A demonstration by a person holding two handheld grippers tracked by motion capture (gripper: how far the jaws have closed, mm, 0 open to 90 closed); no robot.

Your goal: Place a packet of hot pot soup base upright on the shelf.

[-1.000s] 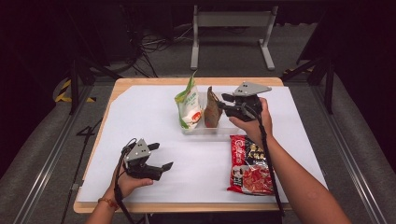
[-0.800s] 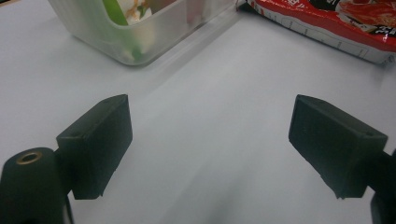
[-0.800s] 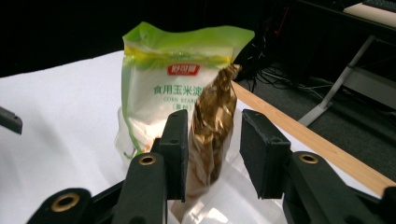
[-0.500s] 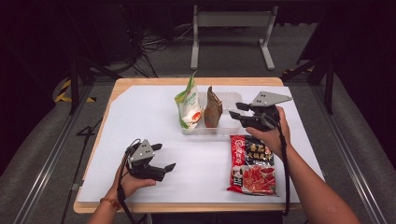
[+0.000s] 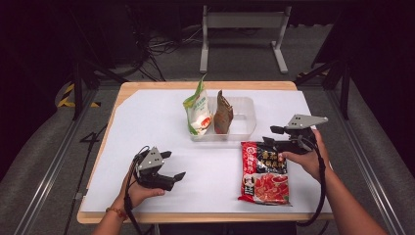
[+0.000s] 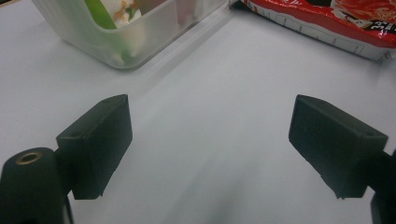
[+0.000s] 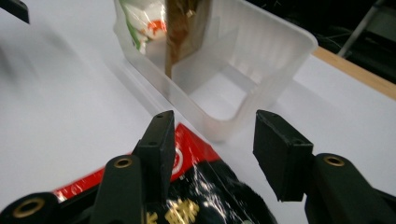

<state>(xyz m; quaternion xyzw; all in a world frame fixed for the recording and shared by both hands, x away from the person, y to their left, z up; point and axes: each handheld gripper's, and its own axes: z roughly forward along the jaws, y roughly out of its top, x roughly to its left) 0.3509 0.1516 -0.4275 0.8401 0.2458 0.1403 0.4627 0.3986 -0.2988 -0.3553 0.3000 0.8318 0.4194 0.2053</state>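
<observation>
While the right gripper point(image 5: 274, 137) hovers at the red packet point(image 5: 265, 172) near the bench's front right corner, jaws half-open and just widened, empty, a shallow bite may slip off the glossy film.

Place: a lab or recording studio, not a home.
Table point(image 5: 147, 103): wooden top under a white sheet, set on grey carpet.
Surroundings: dark backdrop, tangled cables point(image 5: 161, 46) on the floor, metal stand legs point(image 5: 242, 34), rails point(image 5: 46, 171) alongside, yellow-black tape point(image 5: 66, 95).
</observation>
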